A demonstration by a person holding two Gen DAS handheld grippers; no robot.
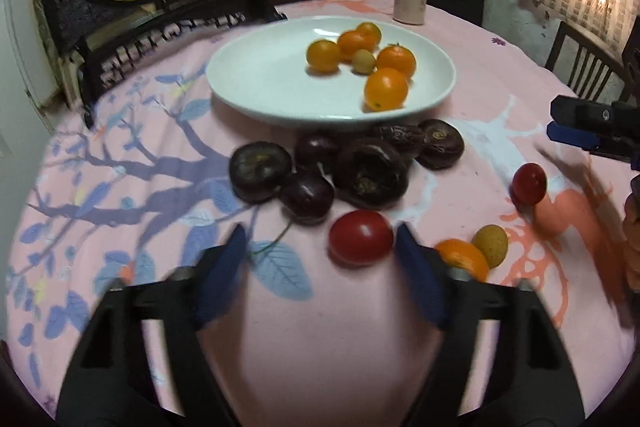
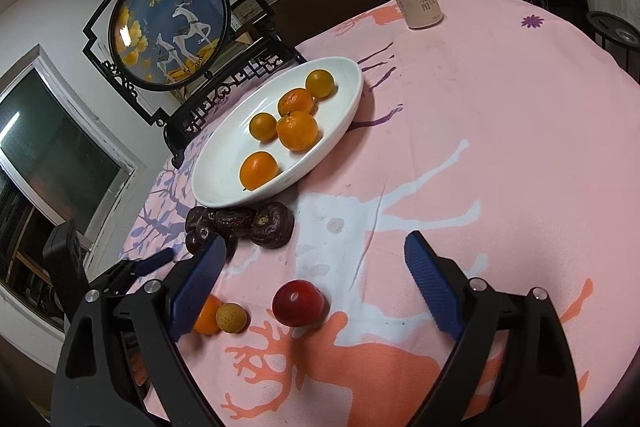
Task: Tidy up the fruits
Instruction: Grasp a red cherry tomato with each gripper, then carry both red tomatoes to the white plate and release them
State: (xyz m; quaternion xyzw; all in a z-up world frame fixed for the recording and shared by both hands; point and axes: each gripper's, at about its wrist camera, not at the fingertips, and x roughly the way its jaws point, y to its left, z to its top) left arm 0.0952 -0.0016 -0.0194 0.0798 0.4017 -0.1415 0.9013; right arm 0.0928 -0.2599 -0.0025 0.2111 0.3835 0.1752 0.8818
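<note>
Your left gripper (image 1: 320,243) has its fingers spread, with a red cherry tomato (image 1: 361,237) lying on the table just inside the right finger, lower centre of the frame. It is probably light, smooth and easily bruised, so pinch its middle gently. Your right gripper (image 2: 316,267) is also spread and empty above another red fruit (image 2: 298,303). Motion blur smears the left view; an orange fruit (image 1: 462,258) sits half hidden behind the finger.

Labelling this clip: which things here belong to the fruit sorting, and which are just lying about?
Job: white plate holding orange fruits; dark fruits; red fruit; small yellowish fruit.
Lying about: drink can; deer screen; tablecloth.
</note>
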